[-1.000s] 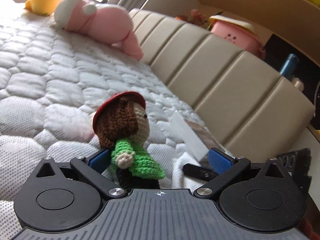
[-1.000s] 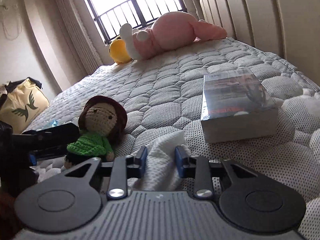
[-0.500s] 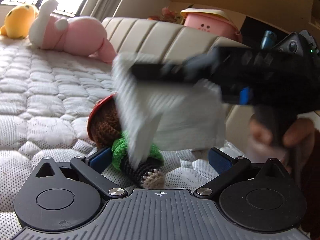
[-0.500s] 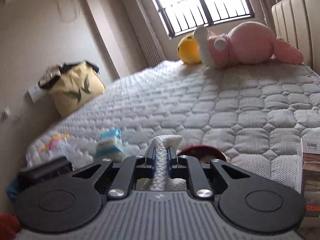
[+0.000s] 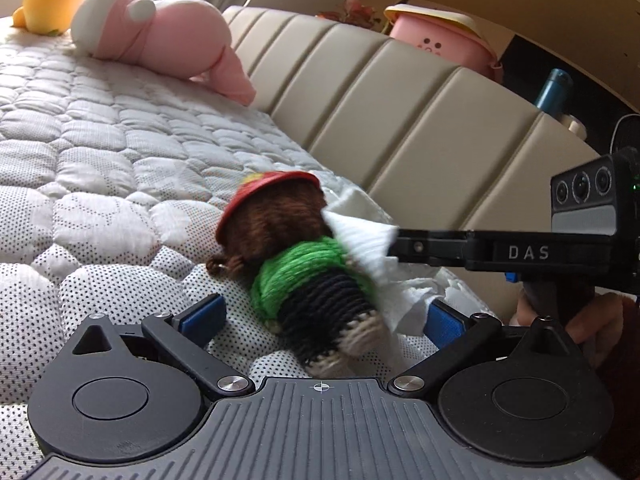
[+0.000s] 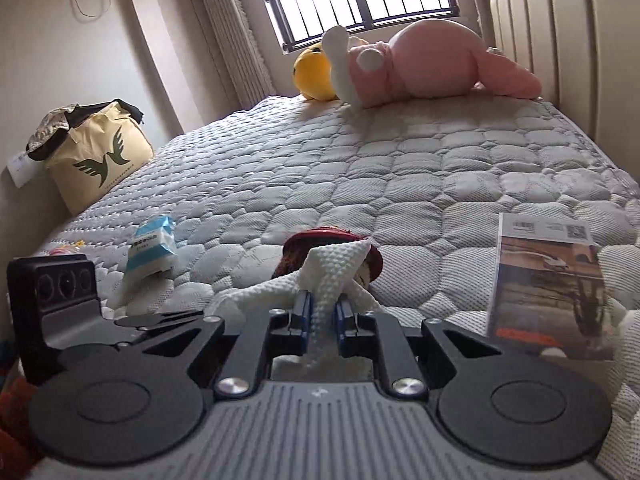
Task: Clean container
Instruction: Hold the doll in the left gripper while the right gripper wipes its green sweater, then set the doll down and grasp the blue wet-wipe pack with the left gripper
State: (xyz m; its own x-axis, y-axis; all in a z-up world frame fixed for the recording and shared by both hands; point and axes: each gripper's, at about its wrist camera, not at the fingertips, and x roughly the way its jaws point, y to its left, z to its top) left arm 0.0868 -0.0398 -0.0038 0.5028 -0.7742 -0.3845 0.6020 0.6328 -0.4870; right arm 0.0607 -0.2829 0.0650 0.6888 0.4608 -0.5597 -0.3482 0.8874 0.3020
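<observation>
My right tool [image 6: 322, 312] is clamped on a white textured cloth [image 6: 340, 268], and the cloth is draped over the head of a crocheted doll [image 5: 304, 264] lying on the bed [image 5: 92, 148]. From the left camera the doll lies on its side, red hat toward the far side and feet toward me, with the cloth bunched against its right flank where the right tool [image 5: 394, 246] reaches in. My left tool [image 5: 326, 316] stands wide apart, one blue pad on each side of the doll's legs, touching nothing that I can see.

The container I judge to be the clear box with a printed insert [image 6: 548, 284], which sits on the bed to the right of the doll, near the headboard [image 5: 400, 120]. The cloth is not on it; the two are near each other but apart. So by my reckoning the cleaning proper is not yet begun: I have the wiper in hand, and that is all. What is left is to bring the cloth off the doll and across to the box, steady the box with the left tool, and rub its faces.

A packet of tissues [image 6: 152, 248] lies further left on the bed, and a pink plush toy [image 6: 424, 68] at the far end
</observation>
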